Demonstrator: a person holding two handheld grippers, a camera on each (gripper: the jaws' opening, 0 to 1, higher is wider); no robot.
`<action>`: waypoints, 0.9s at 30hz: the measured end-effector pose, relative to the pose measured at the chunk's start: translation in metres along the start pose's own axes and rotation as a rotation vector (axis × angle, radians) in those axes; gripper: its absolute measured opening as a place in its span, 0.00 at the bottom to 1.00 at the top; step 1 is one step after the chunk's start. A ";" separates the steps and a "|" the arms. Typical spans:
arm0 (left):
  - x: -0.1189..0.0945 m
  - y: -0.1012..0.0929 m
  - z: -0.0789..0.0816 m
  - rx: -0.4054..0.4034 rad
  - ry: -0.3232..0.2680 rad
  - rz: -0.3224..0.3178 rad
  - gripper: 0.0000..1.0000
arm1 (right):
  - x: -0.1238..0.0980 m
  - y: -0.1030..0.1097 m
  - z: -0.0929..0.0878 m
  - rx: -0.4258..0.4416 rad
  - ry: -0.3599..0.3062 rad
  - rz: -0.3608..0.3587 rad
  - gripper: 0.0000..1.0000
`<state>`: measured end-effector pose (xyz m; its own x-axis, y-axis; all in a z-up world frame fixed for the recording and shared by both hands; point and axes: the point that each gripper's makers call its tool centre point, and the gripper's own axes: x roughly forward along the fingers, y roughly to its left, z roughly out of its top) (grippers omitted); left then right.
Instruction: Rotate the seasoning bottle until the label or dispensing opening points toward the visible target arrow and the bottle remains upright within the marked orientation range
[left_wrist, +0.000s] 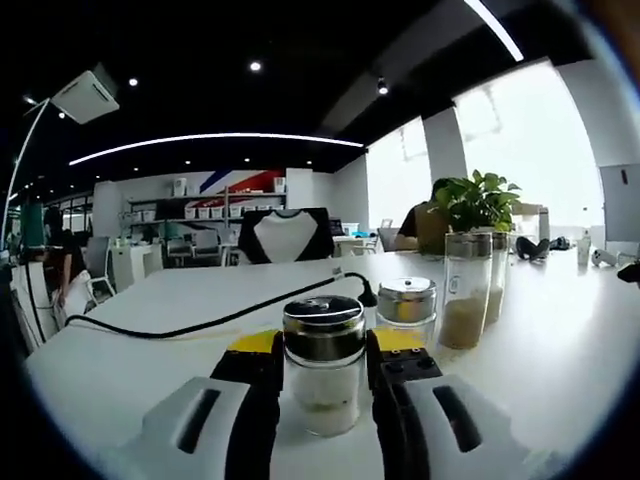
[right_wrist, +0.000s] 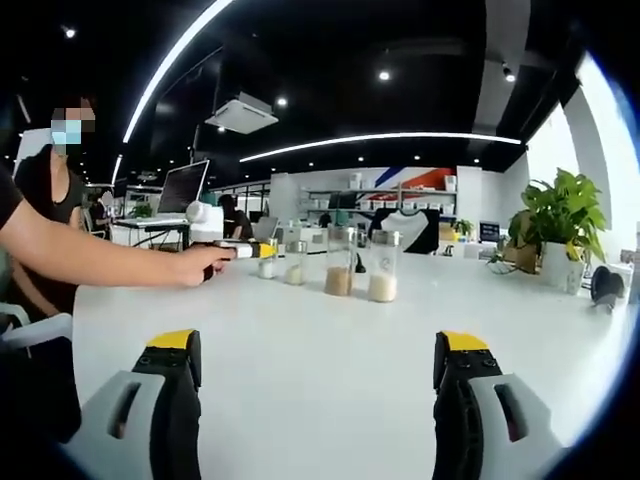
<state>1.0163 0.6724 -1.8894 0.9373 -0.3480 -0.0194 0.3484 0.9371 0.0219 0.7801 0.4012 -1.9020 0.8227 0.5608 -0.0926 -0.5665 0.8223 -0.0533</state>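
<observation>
The seasoning bottle (left_wrist: 322, 368) is a small glass jar with a chrome lid and pale powder inside. It stands upright on the white table (left_wrist: 150, 350), between the jaws of my left gripper (left_wrist: 325, 345). Both jaws press against its sides, so the gripper is shut on it. In the right gripper view the same bottle (right_wrist: 266, 263) is far off at the left, with the left gripper (right_wrist: 232, 250) held around it by a person's hand (right_wrist: 200, 265). My right gripper (right_wrist: 317, 342) hovers low over the bare table, open wide with nothing between its jaws.
A second chrome-lidded bottle (left_wrist: 406, 305) stands just behind and right of the held one. Two tall glass jars (left_wrist: 466, 290) (left_wrist: 497, 275) stand further right. A black cable (left_wrist: 200, 322) crosses the table. A potted plant (left_wrist: 478, 200) sits at the back, and a person's arm (right_wrist: 90, 250) reaches in from the left.
</observation>
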 end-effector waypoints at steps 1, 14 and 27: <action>0.000 0.000 0.000 0.000 0.005 0.000 0.35 | 0.000 -0.001 -0.001 0.009 0.003 -0.003 0.99; -0.002 -0.004 0.001 0.024 0.017 -0.015 0.33 | 0.000 0.001 0.005 0.005 -0.002 0.001 0.98; -0.034 -0.030 0.030 -0.072 -0.009 -0.164 0.33 | 0.001 0.005 0.006 -0.011 0.008 0.002 0.98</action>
<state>0.9749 0.6554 -1.8592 0.8679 -0.4966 -0.0079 0.4956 0.8670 -0.0520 0.7782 0.4057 -1.8966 0.8211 0.5617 -0.1011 -0.5688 0.8199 -0.0645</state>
